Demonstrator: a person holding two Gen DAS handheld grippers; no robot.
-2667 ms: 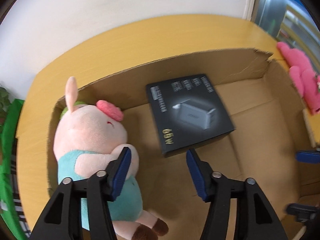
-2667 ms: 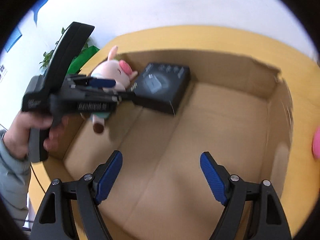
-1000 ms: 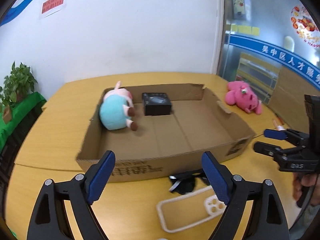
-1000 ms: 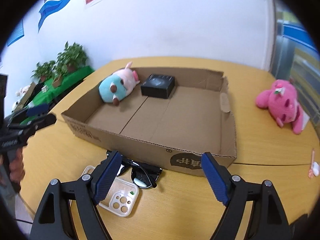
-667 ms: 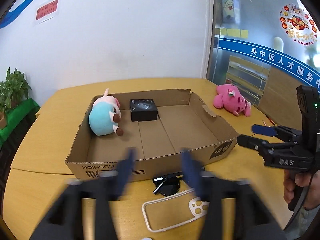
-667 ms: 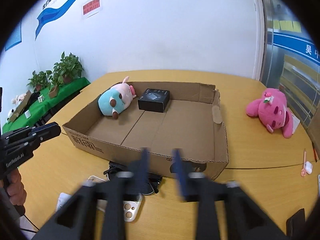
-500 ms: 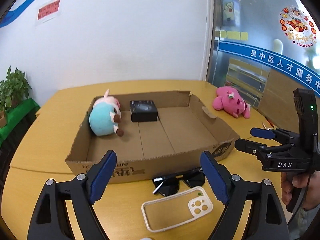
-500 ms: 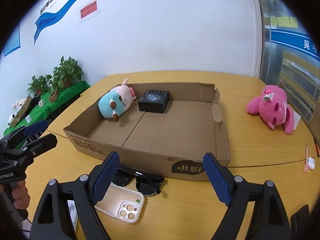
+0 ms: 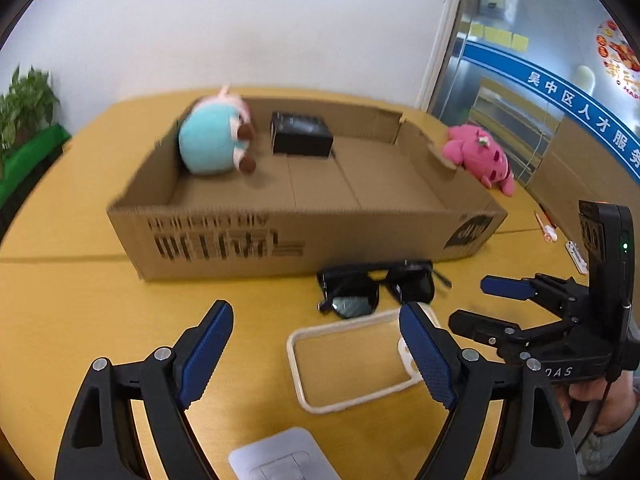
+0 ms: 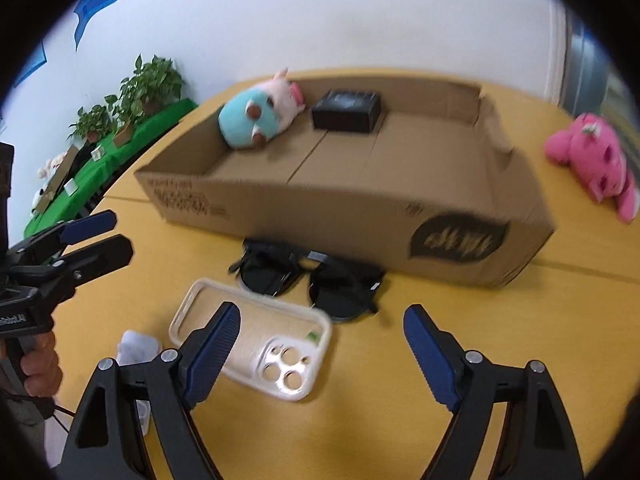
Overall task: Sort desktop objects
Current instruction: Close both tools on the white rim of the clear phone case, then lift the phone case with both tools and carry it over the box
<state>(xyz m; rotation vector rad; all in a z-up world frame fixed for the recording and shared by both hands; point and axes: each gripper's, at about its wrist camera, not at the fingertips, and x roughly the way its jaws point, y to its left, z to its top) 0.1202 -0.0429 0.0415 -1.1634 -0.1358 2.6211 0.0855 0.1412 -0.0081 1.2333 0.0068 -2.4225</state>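
A cardboard box (image 9: 248,236) (image 10: 360,216) stands on the yellow table and holds a pig plush (image 9: 212,140) (image 10: 260,114) and a black charger box (image 9: 302,134) (image 10: 346,110). Black sunglasses (image 9: 376,286) (image 10: 308,278) and a clear phone case (image 9: 352,364) (image 10: 252,334) lie in front of it. A pink plush (image 9: 480,156) (image 10: 592,160) lies to the box's right. My left gripper (image 9: 316,352) and my right gripper (image 10: 320,356) are both open and empty, low over the phone case and sunglasses.
A white wall-plug-like plate (image 9: 280,460) lies at the near table edge, a small white item (image 10: 136,348) left of the case. Pens and a small white thing (image 9: 560,236) lie at the right. Plants on a green cloth (image 10: 104,136) stand beyond the table's left.
Both grippers have come out of the box, pulled back, then dropped lower and closer toward the sunglasses and phone case. Both stay open.
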